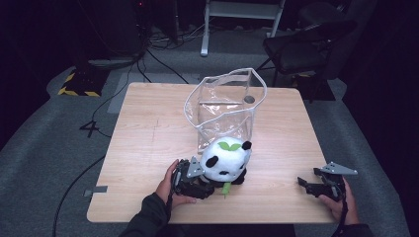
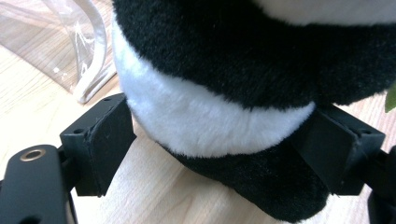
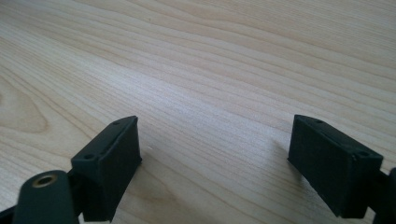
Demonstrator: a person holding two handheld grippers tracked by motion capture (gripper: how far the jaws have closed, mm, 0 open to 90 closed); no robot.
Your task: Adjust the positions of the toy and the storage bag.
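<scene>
From the high view I see the black-and-white plush panda sitting on the light wooden table, just before the clear plastic bag.

In the left gripper view, my left gripper has its jaws pressed against the panda's sides.

In the right gripper view, my right gripper stands wide apart over bare wood.

In the left gripper view the panda plush runs off the top and right edges, so its head is cut away, and its fur covers the inner faces of the left claw. From the high view the plush hides that claw's tips. The clear bag is cropped at the top.
</scene>
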